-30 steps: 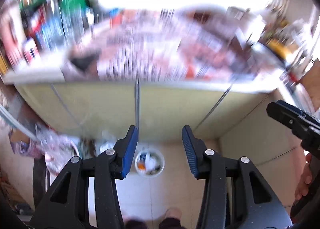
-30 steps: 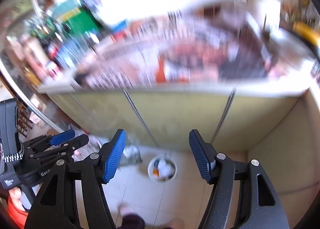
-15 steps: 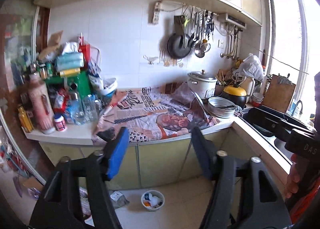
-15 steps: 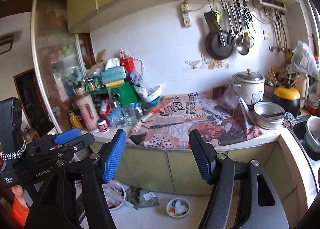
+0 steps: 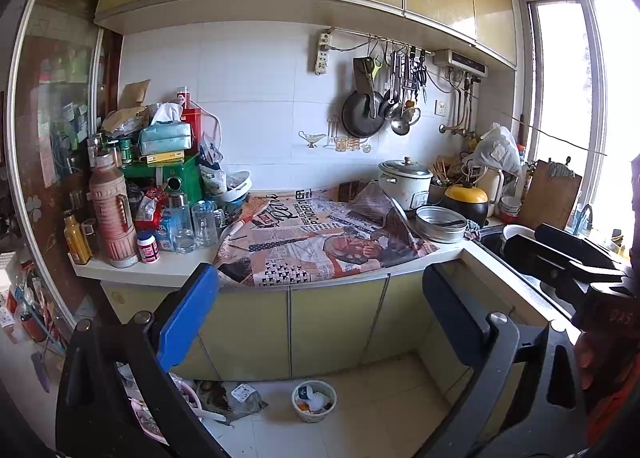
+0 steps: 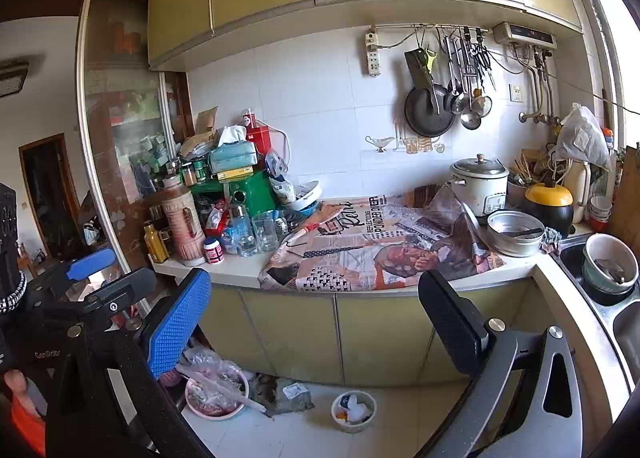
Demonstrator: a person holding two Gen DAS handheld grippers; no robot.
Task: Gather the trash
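Note:
My left gripper (image 5: 320, 314) is open and empty, held in the air in front of the kitchen counter. My right gripper (image 6: 316, 318) is also open and empty, at about the same height. A small round trash bin (image 5: 314, 400) with scraps in it stands on the floor below the cabinets; it also shows in the right wrist view (image 6: 353, 410). A crumpled plastic packet (image 5: 244, 396) lies on the floor left of the bin, seen too in the right wrist view (image 6: 294, 394). Printed newspaper (image 5: 320, 242) covers the counter.
Bottles, jars and boxes (image 5: 152, 194) crowd the counter's left end. A rice cooker (image 5: 404, 182), metal bowl (image 5: 440, 224) and black-yellow pot (image 5: 466, 202) stand at the right. A sink with dishes (image 6: 608, 270) is far right. A pink basin (image 6: 216, 394) sits on the floor.
Both views have swung up from the floor and cabinet doors to the whole counter and wall. Both grippers' jaws have spread wider.

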